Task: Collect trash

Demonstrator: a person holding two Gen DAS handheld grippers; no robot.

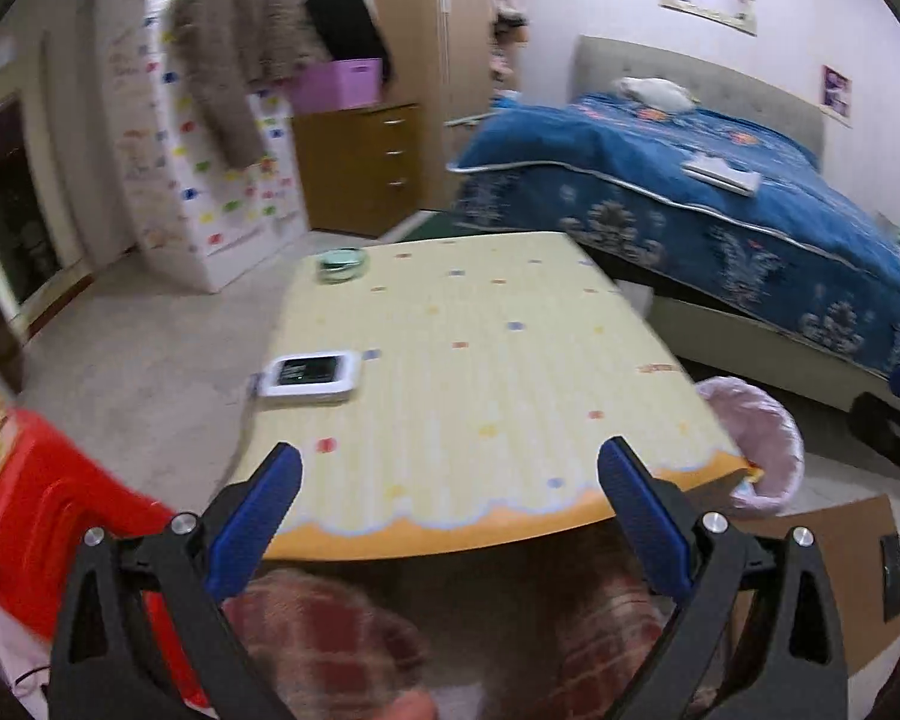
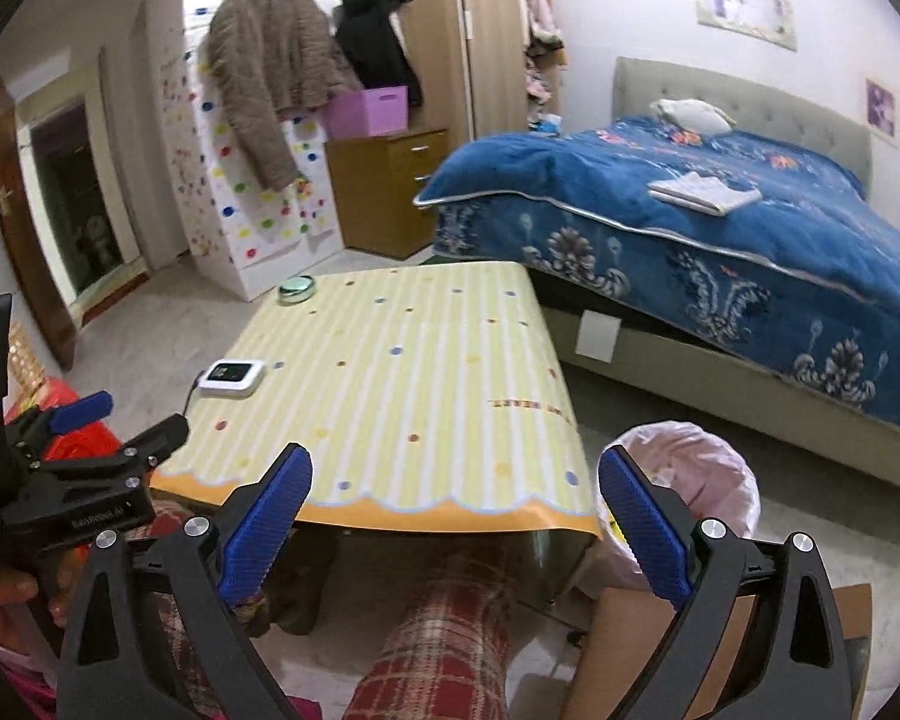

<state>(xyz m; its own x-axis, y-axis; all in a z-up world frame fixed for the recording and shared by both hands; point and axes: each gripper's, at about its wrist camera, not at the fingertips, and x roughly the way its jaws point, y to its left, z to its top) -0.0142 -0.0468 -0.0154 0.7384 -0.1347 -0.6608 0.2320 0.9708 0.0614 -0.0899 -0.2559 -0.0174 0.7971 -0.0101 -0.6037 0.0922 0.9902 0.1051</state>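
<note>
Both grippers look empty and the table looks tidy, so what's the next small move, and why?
Probably pause and look around for leftover trash. The left gripper and right gripper are open and empty; the table shows only a white device and a green dish.

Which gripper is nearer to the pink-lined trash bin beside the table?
Right. The right gripper hangs open with the pink-lined trash bin just beside its right finger; the left gripper sits across the table's near edge, farther away.

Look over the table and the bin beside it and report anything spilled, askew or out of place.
Nothing stands out. The table holds only a white device and a green dish, both lying flat. The pink-lined bin stands upright at the table's corner. No spill or loose trash shows.
</note>
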